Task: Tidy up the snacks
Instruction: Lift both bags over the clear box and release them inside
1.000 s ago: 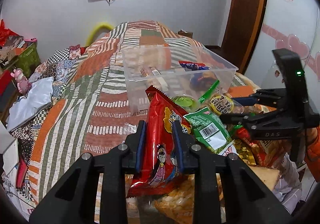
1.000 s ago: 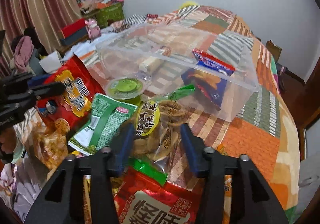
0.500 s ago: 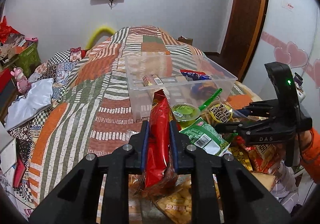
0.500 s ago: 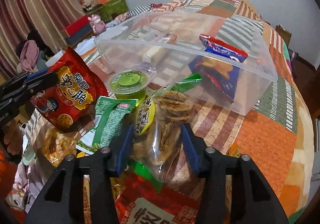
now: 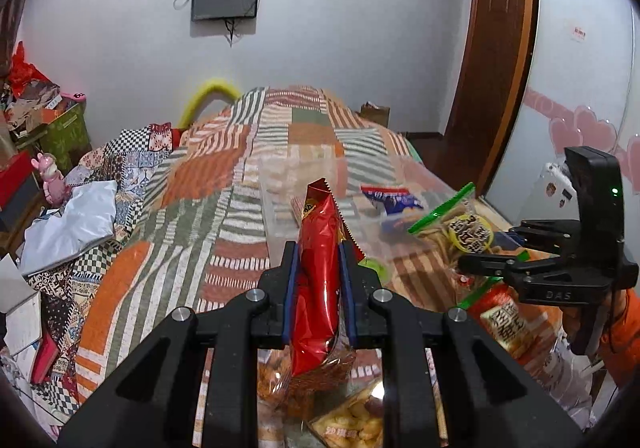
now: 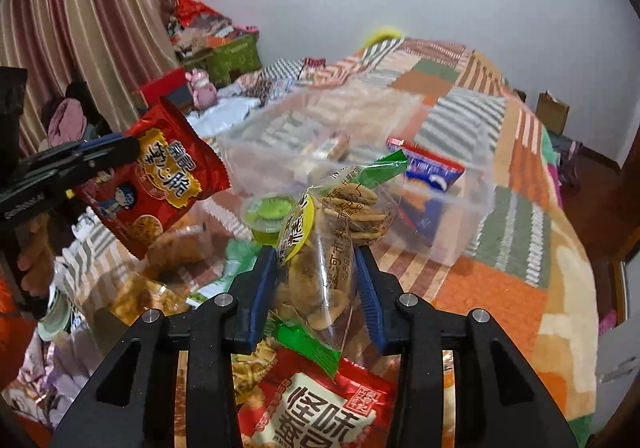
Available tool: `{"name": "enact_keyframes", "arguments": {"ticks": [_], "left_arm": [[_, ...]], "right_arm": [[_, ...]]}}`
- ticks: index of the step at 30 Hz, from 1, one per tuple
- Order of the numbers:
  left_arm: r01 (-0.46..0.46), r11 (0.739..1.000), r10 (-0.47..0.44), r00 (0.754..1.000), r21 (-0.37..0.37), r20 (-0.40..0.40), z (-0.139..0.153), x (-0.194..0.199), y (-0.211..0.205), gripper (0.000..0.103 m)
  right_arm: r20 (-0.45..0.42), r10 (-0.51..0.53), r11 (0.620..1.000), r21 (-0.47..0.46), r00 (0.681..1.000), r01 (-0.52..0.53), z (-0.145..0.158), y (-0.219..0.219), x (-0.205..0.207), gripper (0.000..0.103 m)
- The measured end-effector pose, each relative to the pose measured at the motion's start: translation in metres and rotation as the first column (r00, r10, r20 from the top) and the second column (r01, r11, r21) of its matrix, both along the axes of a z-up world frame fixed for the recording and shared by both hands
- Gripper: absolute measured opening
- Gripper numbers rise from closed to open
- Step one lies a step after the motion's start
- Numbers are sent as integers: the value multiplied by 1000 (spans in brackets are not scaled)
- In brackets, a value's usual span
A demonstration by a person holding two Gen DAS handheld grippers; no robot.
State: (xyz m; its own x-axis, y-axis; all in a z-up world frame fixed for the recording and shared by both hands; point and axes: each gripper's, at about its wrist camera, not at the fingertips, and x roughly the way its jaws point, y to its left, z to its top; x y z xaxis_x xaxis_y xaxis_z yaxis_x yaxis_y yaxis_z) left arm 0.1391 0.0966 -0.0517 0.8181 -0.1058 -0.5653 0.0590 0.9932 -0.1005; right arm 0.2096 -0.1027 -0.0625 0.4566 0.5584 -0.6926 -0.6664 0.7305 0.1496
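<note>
My left gripper is shut on a red snack bag, held edge-on and lifted above the pile. In the right wrist view that red snack bag hangs from the left gripper at the left. My right gripper has its jaws closing on a clear biscuit bag with green trim and a yellow label, lifted off the pile. The left wrist view shows this biscuit bag in the right gripper. Beyond both stands a clear plastic bin holding a blue snack bag.
A green jelly cup sits in front of the bin. More snack bags lie under the grippers, among them a red one with large characters. All rest on a striped patchwork quilt. A white bundle lies left.
Both grippers have risen with their bags. The right jaws have narrowed onto the biscuit bag, now clear of the pile. The red bag has turned edge-on between the left jaws.
</note>
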Motion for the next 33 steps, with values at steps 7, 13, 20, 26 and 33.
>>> {"name": "enact_keyframes", "arguments": {"ticks": [7, 13, 20, 26, 33], "left_arm": [[-17, 1000, 17, 999, -15, 36, 13, 16, 4, 19], [-23, 999, 24, 999, -30, 48, 18, 36, 9, 19], [-18, 999, 20, 999, -36, 45, 17, 66, 13, 19], [-12, 999, 14, 999, -40, 45, 16, 89, 17, 19], [1, 999, 0, 999, -39, 36, 14, 119, 21, 19]], "right_arm": [[55, -20, 999, 48, 998, 17, 19, 2, 11, 37], [76, -24, 997, 73, 997, 19, 27, 10, 28, 37], [79, -25, 997, 76, 997, 19, 27, 20, 48, 37], [92, -26, 998, 64, 995, 20, 26, 28, 61, 37], [86, -27, 998, 60, 996, 21, 23, 35, 80, 37]]}}
